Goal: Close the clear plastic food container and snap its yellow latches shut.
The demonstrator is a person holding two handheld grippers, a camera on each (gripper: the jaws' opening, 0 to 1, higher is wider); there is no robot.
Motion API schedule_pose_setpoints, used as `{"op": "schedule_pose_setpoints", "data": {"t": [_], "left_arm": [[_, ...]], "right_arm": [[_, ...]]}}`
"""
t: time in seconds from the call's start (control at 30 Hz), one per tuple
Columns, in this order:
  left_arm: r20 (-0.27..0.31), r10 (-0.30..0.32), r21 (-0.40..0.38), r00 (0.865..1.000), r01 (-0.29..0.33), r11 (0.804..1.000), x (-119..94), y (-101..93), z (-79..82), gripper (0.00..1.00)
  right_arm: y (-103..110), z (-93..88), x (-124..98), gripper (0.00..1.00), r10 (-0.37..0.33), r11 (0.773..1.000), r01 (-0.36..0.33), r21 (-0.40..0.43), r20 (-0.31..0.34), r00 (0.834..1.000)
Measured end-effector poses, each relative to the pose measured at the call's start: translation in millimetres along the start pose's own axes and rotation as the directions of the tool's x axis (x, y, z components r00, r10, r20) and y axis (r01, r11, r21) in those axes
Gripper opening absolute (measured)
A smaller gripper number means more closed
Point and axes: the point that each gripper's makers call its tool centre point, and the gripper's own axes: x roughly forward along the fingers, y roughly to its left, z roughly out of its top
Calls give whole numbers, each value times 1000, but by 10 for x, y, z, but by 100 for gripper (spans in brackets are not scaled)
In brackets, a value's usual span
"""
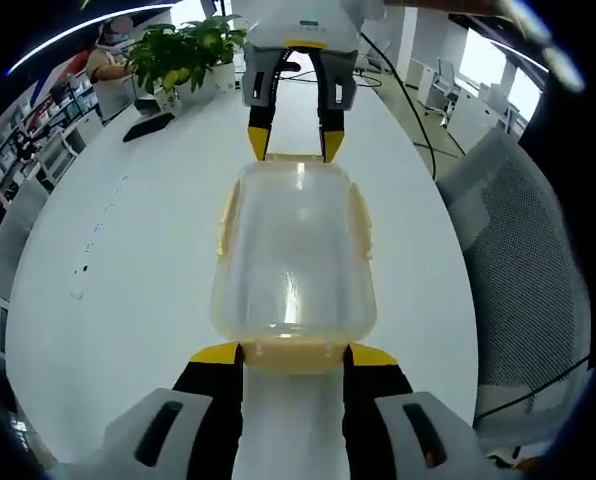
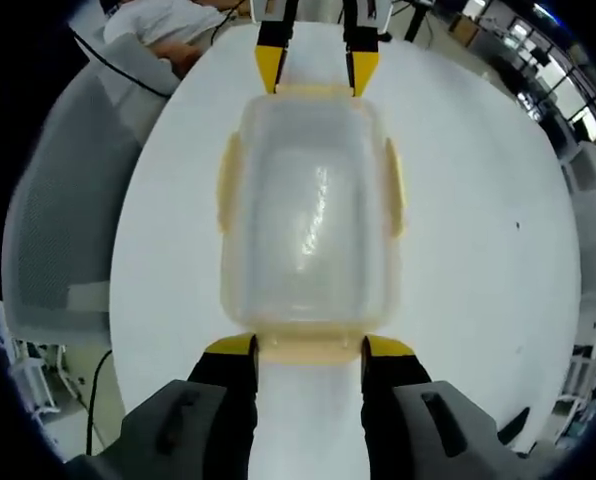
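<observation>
The clear plastic food container (image 1: 293,250) rests on the white table (image 1: 128,260), its lid on top. Pale yellow latches (image 1: 225,215) stick out along its long sides. My left gripper (image 1: 294,353) is open at the near short end, its yellow fingertips touching the rim on either side of the end latch. My right gripper (image 1: 296,145) is open at the far end in the same way. In the right gripper view the container (image 2: 308,210) lies between my right gripper (image 2: 310,347) below and my left gripper (image 2: 316,68) above. Its side latches (image 2: 393,185) are flared outward.
A potted plant (image 1: 183,55) and a dark phone (image 1: 148,125) sit at the table's far end, with a black cable (image 1: 408,110) trailing beside them. A grey mesh chair (image 1: 523,260) stands close to the table edge. A person (image 2: 163,25) sits nearby.
</observation>
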Motion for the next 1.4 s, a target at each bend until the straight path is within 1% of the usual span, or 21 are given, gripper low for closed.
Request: {"op": "schedule_pose_setpoints", "data": {"t": [0.23,0.4,0.43,0.63,0.83,0.93,1.2,1.3,1.4], "left_arm": [[-18,-17,-5,1000,17,1000,17,-13,-18,33],[-32,-6,10,999,6,1000,65,-21,-49,33],[-30,2,18,1000,-1,1000,66,-14,-49,33],[-13,8,6,1000,-8,1000,72,-18,-41,34],[0,16,5,1000,-16,1000,60,-19,-36,34],[9,23,7,1000,-23,1000,29,-21,-18,34],[15,45,4,999,-45,999,-55,-17,-38,34],[17,52,-6,999,-52,999,-88,-23,-58,34],[23,70,-32,997,-70,997,-125,-7,-60,34]], "right_arm": [[14,4,-5,37,6,1000,-6,8,9,1000],[10,0,0,38,4,1000,-5,13,5,1000],[11,-4,1,38,4,1000,-4,13,4,1000],[22,-41,21,37,5,1000,-5,14,-9,1000],[22,-38,10,37,-4,999,4,33,1,1000],[23,-38,-12,39,-12,998,11,54,12,1000],[40,-63,-82,40,-33,997,32,70,9,999],[58,-59,-121,40,-43,996,42,81,13,999],[49,-47,-170,40,-68,991,65,114,26,997]]}}
